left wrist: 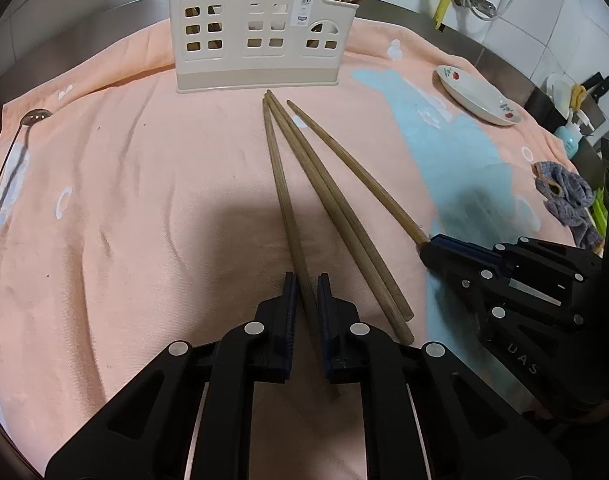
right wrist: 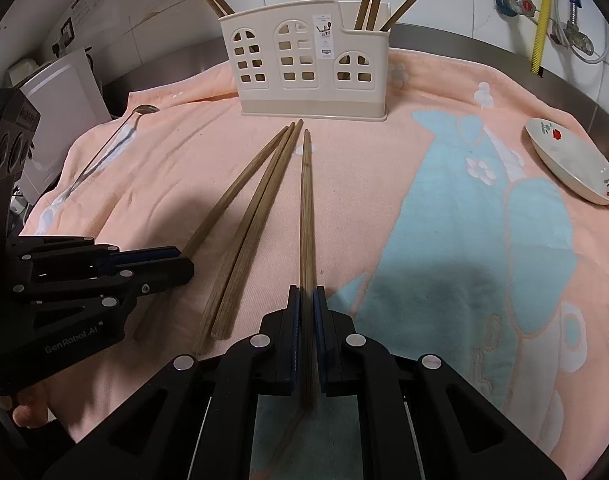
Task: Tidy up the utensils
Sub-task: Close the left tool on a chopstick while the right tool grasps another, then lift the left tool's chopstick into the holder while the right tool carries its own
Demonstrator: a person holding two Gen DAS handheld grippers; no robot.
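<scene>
We see four chopsticks on the towel [right wrist: 384, 208], tips toward the holder [right wrist: 308, 68] at the far side; left gripper [left wrist: 304, 284] is clamped on the leftmost chopstick [left wrist: 282, 196]; right gripper [right wrist: 306, 296] is clamped on the rightmost chopstick [right wrist: 306, 208]; a loose pair [right wrist: 250, 224] lies between them; more chopsticks stand in the holder; spoon [right wrist: 104, 152] far left, dish [right wrist: 572, 168] right.

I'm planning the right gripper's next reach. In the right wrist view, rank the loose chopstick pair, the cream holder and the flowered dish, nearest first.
From the right gripper:
1. Loose chopstick pair, just left.
2. Flowered dish, far right.
3. Cream holder, straight ahead at the towel's back.
</scene>
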